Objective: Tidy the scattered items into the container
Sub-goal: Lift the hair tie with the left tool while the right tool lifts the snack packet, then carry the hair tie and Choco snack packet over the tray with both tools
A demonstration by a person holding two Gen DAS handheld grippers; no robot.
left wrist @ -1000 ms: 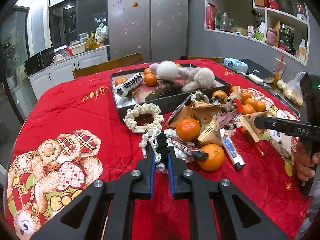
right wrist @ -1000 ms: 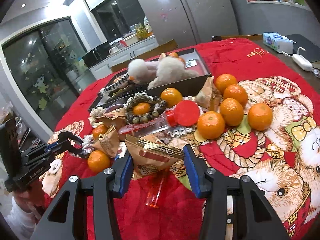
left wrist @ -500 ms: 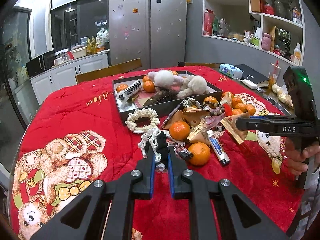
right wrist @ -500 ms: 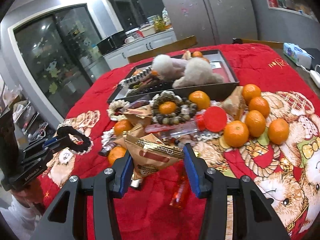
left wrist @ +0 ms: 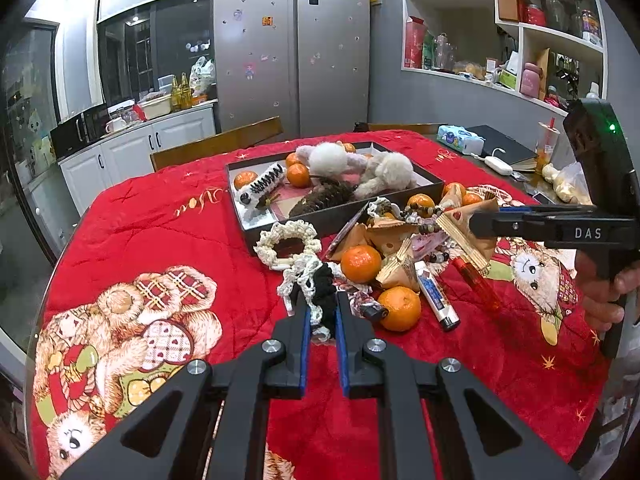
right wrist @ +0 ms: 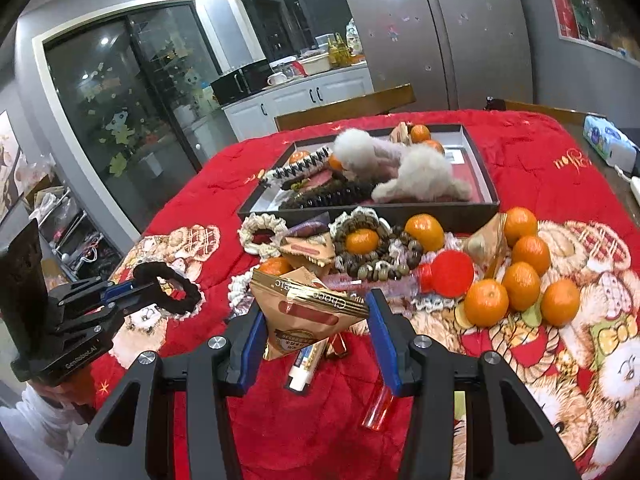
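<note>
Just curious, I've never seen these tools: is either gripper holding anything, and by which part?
Yes. The left gripper pinches a black scrunchie by one side of its loop. The right gripper clamps a gold triangular snack packet across its lower corner.

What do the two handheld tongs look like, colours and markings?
Both tongs are matte black with blue pads lining the inner finger faces and silver round bolts at the linkage joints. The right tongs carry white "DAS" lettering on the side and a green light on the upright black housing. The left tongs show "GenRobot.AI" printed in white on the body. A white sleeve shows below them.
</note>
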